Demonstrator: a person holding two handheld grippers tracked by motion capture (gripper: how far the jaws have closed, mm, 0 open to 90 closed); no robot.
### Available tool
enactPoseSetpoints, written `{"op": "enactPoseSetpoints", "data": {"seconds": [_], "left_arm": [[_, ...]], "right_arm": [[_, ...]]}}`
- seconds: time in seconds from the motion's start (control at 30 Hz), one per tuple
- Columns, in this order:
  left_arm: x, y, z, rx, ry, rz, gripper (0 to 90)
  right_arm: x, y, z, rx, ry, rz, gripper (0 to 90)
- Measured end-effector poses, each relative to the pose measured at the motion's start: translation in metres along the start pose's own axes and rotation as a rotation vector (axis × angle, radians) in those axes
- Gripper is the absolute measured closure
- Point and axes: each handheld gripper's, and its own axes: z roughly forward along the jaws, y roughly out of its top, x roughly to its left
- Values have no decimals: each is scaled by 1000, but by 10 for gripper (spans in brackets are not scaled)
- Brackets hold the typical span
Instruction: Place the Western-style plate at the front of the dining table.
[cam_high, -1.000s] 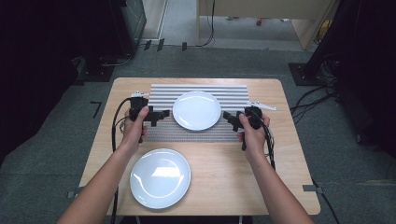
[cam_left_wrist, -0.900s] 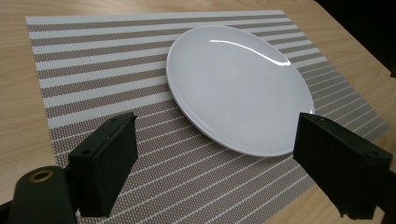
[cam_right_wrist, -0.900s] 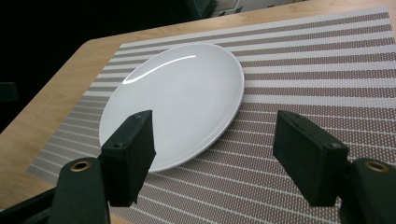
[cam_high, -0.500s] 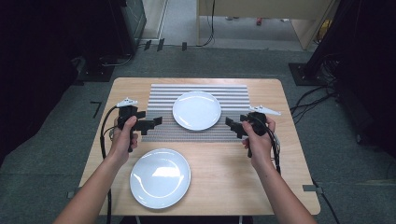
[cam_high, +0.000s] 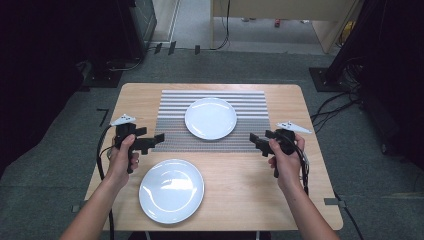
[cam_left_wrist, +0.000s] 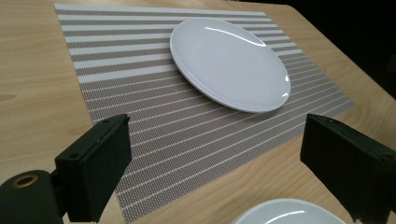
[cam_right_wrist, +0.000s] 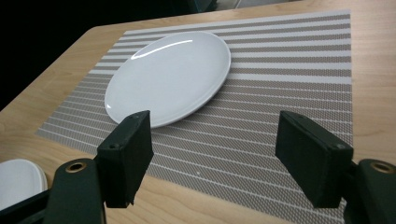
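A white plate (cam_high: 210, 118) rests in the middle of a striped placemat (cam_high: 175, 131) on the wooden table (cam_high: 245, 180). A second white plate (cam_high: 171, 190) lies on the bare wood nearer the person. My left gripper (cam_high: 159, 137) hovers at the mat's left front corner, open and empty. In the left gripper view the mat plate (cam_left_wrist: 229, 63) lies ahead and the near plate's rim (cam_left_wrist: 287, 215) shows at the bottom. My right gripper (cam_high: 253, 138) is held off the mat's right front corner, open and empty. Its view shows the mat plate (cam_right_wrist: 168, 77) and the near plate's edge (cam_right_wrist: 18, 182).
The table stands on grey carpet with dark equipment racks at both sides. Cables (cam_high: 330, 107) run along the floor at the right. Bare wood lies right of the near plate.
Both grippers have drawn back toward the person and outward, away from the plate on the mat. The plates have not moved.
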Motion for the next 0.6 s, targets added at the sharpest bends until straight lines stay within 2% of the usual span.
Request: {"op": "enactPoseSetpoints", "data": {"seconds": [0.17,0.43,0.6], "left_arm": [[4,-10,-11,-7,19,1,85],[9,-25,-27,-24,40,-7,85],[13,-34,-37,-36,34,-27,85]], "right_arm": [[-10,-10,-9,9,-16,4,274],[-22,-19,-25,-8,-36,11,274],[-28,-25,-33,-15,-57,11,264]]}}
